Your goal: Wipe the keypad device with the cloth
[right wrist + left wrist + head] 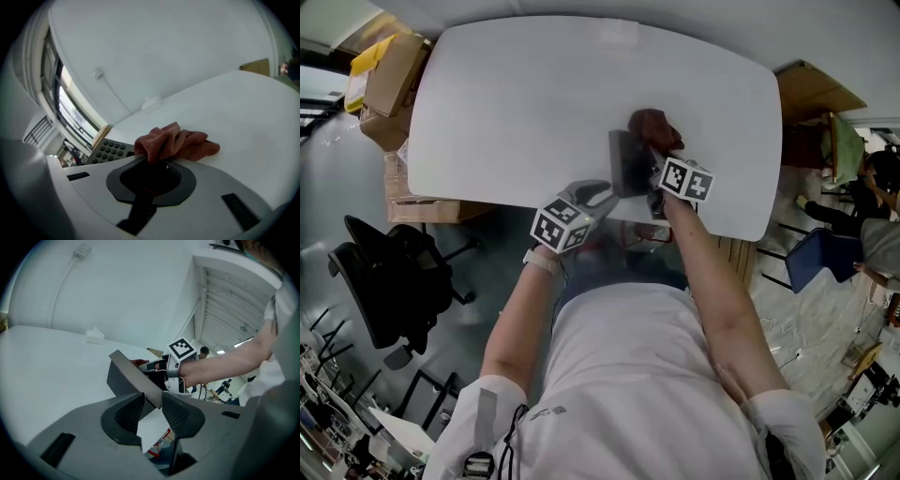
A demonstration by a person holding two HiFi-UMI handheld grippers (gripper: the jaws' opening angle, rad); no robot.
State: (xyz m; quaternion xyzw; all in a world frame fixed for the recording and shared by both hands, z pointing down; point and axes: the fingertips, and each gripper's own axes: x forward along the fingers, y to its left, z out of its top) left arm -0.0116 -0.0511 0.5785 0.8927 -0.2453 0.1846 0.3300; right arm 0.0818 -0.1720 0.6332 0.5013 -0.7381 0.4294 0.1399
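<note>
The dark grey keypad device [628, 161] lies near the front edge of the white table [525, 103]. My left gripper [602, 197] is shut on the device's near corner; in the left gripper view its slanted grey edge [133, 376] sits between the pads [129, 411]. A red-brown cloth [656, 129] rests bunched at the device's far right side. My right gripper [658, 161] is shut on the cloth [176, 143], which spills out in front of the jaws. The round-buttoned keypad face [110, 151] shows just to the left of it.
A small white item with a cable [152, 102] lies at the far side of the table. Cardboard boxes [389, 84] stand by the table's left end. A black office chair [394, 281] is on the left of the floor and a blue chair [820, 258] on the right.
</note>
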